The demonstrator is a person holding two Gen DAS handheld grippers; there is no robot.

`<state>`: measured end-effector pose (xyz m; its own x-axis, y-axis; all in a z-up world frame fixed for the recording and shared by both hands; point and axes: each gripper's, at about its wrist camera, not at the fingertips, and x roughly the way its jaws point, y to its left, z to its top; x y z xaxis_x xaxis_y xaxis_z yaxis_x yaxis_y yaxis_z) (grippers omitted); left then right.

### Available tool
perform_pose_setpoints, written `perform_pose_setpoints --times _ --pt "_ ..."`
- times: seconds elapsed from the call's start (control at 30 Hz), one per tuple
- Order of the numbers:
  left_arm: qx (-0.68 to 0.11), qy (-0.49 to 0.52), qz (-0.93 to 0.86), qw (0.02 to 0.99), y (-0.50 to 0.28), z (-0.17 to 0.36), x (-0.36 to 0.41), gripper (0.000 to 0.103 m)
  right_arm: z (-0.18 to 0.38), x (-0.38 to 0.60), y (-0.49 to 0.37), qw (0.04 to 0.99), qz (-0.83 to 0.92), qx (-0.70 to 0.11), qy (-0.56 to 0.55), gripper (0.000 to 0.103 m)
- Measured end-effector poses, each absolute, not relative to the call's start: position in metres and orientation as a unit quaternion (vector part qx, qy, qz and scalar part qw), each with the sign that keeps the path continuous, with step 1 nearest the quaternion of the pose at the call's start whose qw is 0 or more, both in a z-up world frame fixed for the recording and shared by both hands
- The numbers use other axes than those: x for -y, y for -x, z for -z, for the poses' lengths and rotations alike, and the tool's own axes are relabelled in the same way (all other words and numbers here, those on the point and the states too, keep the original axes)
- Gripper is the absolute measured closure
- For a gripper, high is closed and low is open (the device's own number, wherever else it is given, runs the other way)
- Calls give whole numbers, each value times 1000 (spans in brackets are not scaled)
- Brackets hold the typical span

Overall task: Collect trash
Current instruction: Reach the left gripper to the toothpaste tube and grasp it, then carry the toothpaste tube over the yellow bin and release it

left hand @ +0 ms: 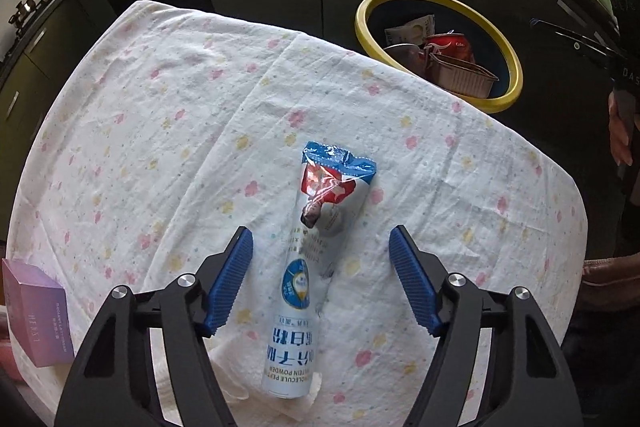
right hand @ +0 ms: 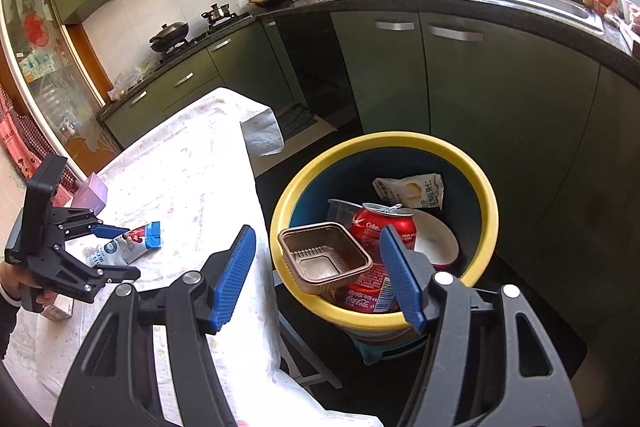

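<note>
**Packet between spread jaws**

The left gripper (left hand: 321, 247) hangs over the packet (left hand: 316, 239) on the tabletop (left hand: 160, 107), jaws spread either side, pads clear of it. The right gripper (right hand: 318, 251) is spread over the bin (right hand: 384, 143), empty.

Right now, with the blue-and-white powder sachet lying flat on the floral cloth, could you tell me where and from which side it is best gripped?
Grip the powder sachet across its narrow middle, coming straight down from above. It lies flat and long on the cloth, so only its two long edges offer a pinch. The left hand-held gripper already straddles it, pads apart and not touching; the crumpled torn top looks less firm.
</note>
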<state>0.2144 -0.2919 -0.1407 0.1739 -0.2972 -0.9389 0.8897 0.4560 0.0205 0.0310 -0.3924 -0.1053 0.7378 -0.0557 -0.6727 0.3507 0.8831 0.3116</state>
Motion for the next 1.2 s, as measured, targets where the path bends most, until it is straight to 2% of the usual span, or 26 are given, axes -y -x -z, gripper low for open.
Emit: perform_pose_setpoints --times 0.13,0.77,1.2 --pt "-483 -309 424 700 -216 140 295 36 110 396 -30 905 112 -347 -221 41" --pt "-481 -319 427 696 -193 134 299 78 106 393 -27 907 107 -341 -223 41" --pt "-479 -311 433 697 -181 117 306 80 105 400 -19 908 111 -333 -230 41"
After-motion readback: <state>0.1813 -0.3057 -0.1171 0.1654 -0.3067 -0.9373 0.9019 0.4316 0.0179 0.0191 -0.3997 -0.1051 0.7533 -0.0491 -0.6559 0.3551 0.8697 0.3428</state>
